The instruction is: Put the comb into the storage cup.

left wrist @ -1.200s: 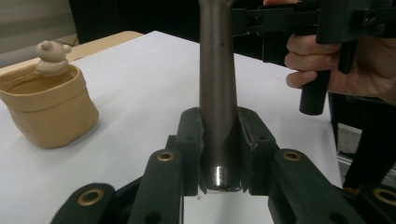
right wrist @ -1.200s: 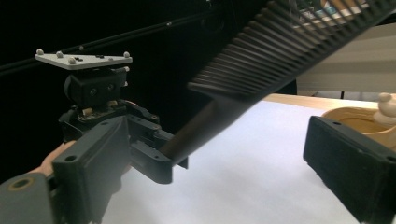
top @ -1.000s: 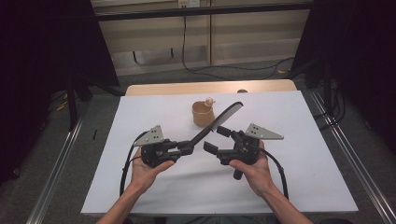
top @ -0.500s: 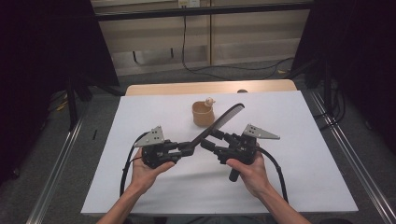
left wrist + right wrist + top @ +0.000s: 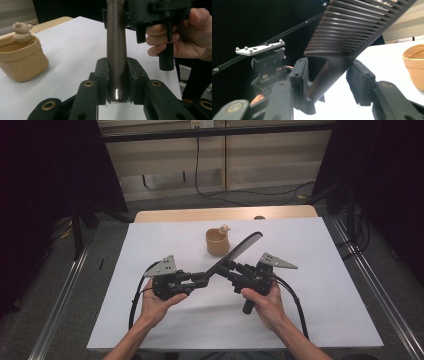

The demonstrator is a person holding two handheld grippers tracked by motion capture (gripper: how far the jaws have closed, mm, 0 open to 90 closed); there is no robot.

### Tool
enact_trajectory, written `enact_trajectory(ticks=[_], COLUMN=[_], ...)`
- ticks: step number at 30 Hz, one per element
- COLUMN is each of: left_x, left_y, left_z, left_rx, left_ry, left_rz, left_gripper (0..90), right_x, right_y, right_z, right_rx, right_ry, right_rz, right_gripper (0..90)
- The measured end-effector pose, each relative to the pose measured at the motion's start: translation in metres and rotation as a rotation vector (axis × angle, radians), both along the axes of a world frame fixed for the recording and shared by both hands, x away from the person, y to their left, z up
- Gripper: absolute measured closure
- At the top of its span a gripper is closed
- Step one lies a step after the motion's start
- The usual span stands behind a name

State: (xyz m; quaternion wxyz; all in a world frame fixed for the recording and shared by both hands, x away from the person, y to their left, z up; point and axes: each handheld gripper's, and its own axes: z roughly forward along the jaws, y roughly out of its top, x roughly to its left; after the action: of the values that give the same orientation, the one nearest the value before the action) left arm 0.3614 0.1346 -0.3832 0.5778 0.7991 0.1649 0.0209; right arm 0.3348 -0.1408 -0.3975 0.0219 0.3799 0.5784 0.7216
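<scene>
From the high view I see one container on the white table: a small tan pot, standing upright toward the far middle of the sheet, just beyond the two grippers. A little pale bear figure sits at its far rim. In the left gripper view the same pot stands off to the left with the bear figure perched on its edge; its inside looks hollow, and I cannot tell whether anything else lies in it. In the right gripper view a part of the pot shows at the right edge.

The thing I am working is a dark comb, held up off the table and slanting from low on the left to high on the right, its toothed end ending just beside the pot. My left gripper is clamped on the handle end: in its own view the round handle of the comb runs straight up between the two pads, both pressed against it, with the butt sitting deep between them.

My right gripper has just been closing around the comb where the handle meets the teeth. In its own view the comb passes between the pads; it lies against the left pad, while the right pad stands apart from it with table showing through the gap, so that side is not yet gripping.
</scene>
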Motion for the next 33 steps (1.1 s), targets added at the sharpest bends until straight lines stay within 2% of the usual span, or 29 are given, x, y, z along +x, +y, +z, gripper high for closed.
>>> enact_trajectory(ticks=[3, 4, 9, 20, 24, 33], left_x=[0.000, 0.001, 0.001, 0.001, 0.001, 0.001], left_y=[0.000, -0.001, -0.002, -0.005, -0.008, -0.010], left_z=[-0.001, -0.002, -0.002, -0.005, -0.009, -0.011], left_rx=[0.007, 0.012, 0.008, 0.009, 0.018, 0.019], left_ry=[-0.001, 0.001, 0.001, -0.005, -0.025, -0.064], left_rz=[0.003, -0.001, -0.004, -0.010, -0.009, -0.013], left_gripper=[72.9, 72.9, 72.9, 72.9, 72.8, 72.6], right_x=[0.002, 0.002, 0.003, 0.003, 0.005, 0.005], right_y=[-0.002, -0.003, -0.003, -0.004, -0.005, -0.006], right_z=[-0.006, -0.008, -0.009, -0.009, -0.009, -0.009], right_rx=[0.040, 0.059, 0.078, 0.076, 0.071, 0.098], right_ry=[0.028, 0.041, 0.059, 0.051, 0.046, 0.047], right_rz=[0.000, 0.002, 0.001, 0.008, 0.016, 0.037], right_gripper=[63.5, 64.2, 65.1, 67.2, 69.0, 72.0])
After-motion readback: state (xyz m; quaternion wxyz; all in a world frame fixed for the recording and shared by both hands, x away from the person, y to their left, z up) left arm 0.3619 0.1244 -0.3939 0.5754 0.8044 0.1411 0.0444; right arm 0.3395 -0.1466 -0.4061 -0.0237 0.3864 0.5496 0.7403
